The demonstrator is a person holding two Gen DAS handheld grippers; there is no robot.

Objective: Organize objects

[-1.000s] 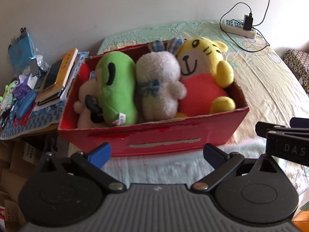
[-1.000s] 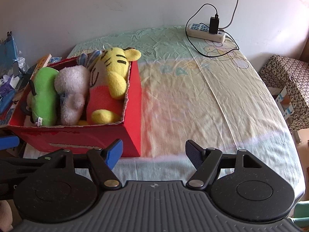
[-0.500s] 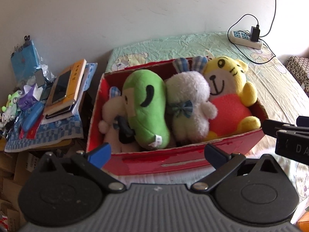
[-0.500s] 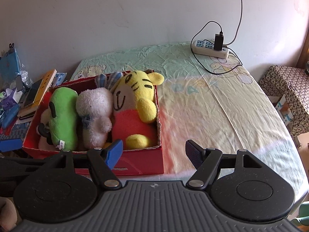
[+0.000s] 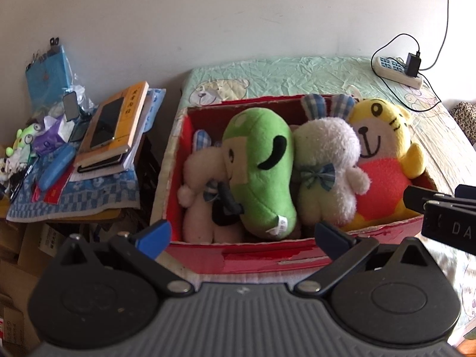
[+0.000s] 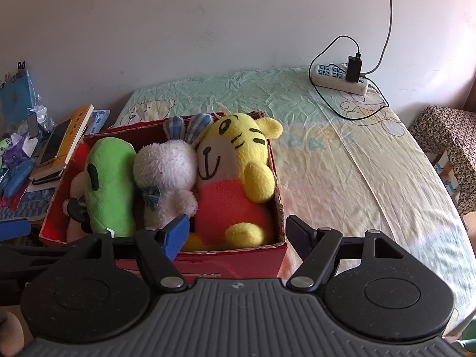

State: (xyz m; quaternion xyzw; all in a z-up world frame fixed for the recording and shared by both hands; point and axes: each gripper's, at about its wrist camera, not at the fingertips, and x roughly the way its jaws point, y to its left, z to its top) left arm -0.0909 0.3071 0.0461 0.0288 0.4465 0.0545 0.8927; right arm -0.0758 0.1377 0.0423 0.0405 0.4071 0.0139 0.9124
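The red box [image 5: 267, 260] sits on the bed [image 6: 342, 163] at its left edge, and it is packed with soft toys: a yellow tiger [image 6: 235, 172], a white bunny [image 6: 166, 172], a green toy [image 5: 258, 172] and a pale toy [image 5: 202, 178] squeezed in at the far left.

The left hand-held gripper [image 5: 241, 235] and the right hand-held gripper [image 6: 238, 232] are both held wide apart, and nothing is gripped. If a toy is to be lifted, it is best pinched at a thick, soft part and pulled straight up (they are pressed tight together).

The pale toy is seen well only in the left view. The power strip [image 6: 342, 78] and the bare side of the bed are seen best in the right view. The cluttered bench [image 5: 74, 184] is shown more fully on the left.
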